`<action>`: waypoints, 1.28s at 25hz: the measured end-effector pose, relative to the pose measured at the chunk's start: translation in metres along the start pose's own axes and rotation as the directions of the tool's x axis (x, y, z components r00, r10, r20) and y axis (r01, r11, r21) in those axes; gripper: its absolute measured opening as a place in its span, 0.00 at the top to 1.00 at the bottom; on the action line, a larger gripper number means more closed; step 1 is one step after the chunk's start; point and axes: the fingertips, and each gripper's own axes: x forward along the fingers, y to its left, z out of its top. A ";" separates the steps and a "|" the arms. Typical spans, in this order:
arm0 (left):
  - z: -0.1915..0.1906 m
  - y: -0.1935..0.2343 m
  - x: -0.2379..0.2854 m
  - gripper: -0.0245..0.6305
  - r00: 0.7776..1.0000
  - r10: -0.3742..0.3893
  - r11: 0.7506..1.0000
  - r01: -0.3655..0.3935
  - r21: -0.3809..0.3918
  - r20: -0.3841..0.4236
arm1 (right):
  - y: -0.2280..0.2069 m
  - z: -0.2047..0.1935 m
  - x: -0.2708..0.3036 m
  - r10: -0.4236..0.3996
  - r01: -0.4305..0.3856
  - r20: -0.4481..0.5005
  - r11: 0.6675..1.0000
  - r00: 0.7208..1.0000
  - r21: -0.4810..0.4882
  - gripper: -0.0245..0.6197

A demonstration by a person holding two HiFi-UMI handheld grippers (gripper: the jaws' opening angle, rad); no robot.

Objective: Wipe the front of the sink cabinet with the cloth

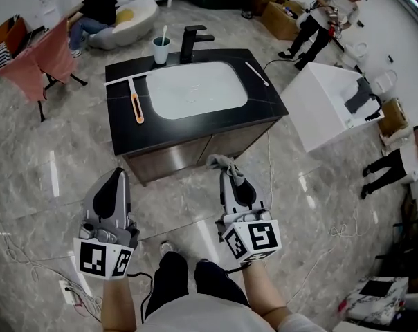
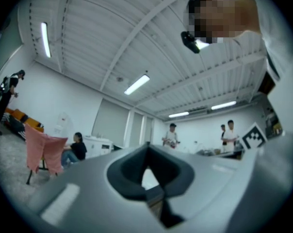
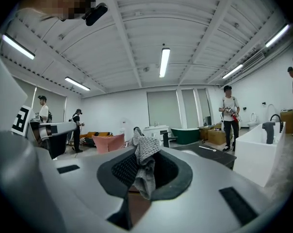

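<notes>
Stands facing the cabinet [image 1: 188, 151] at the centre of the head view, a gripper in each hand low in the frame. Holds the right gripper [image 1: 226, 170] just right of centre, jaws clenched on the cloth [image 1: 221, 162]: grey, bunched, poking out past the fingertips. Puts the cloth against the lower edge of the cabinet front in the frame; cannot tell whether touching or just short of it. Shows the same grasp in the right gripper view, with the cloth pinched between the dark pads [image 3: 122, 169] and one fold hanging down at the middle.

Holds the left gripper [image 1: 117, 176] at lower left, jaws pressed together on nothing, tips over the floor [image 1: 50, 185] near the cabinet's left corner and apart from it. Shows in the left gripper view two pads meeting at the tip, with only a small wedge of light behind.

Carries on the black counter [image 1: 122, 126], above centre: a white basin [image 1: 195, 90], a black tap [image 1: 193, 40] behind it, a cup [image 1: 161, 49] just left of the tap, and an orange brush [image 1: 137, 104] left of the basin.
</notes>
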 end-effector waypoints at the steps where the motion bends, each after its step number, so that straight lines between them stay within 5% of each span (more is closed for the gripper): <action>1: -0.005 0.002 0.001 0.96 1.000 0.003 1.000 -0.003 -0.003 -0.006 | 0.001 -0.006 0.004 0.004 -0.004 -0.009 1.000 1.000 0.003 0.89; 22: -0.178 0.009 -0.001 0.96 0.997 0.072 0.996 -0.073 0.052 0.014 | -0.016 -0.197 0.074 0.124 -0.124 -0.105 0.992 0.987 0.006 0.89; 32: -0.295 -0.004 0.004 0.96 0.996 0.066 0.988 -0.073 0.137 0.058 | -0.027 -0.299 0.105 0.172 -0.171 -0.003 0.983 0.985 -0.062 0.90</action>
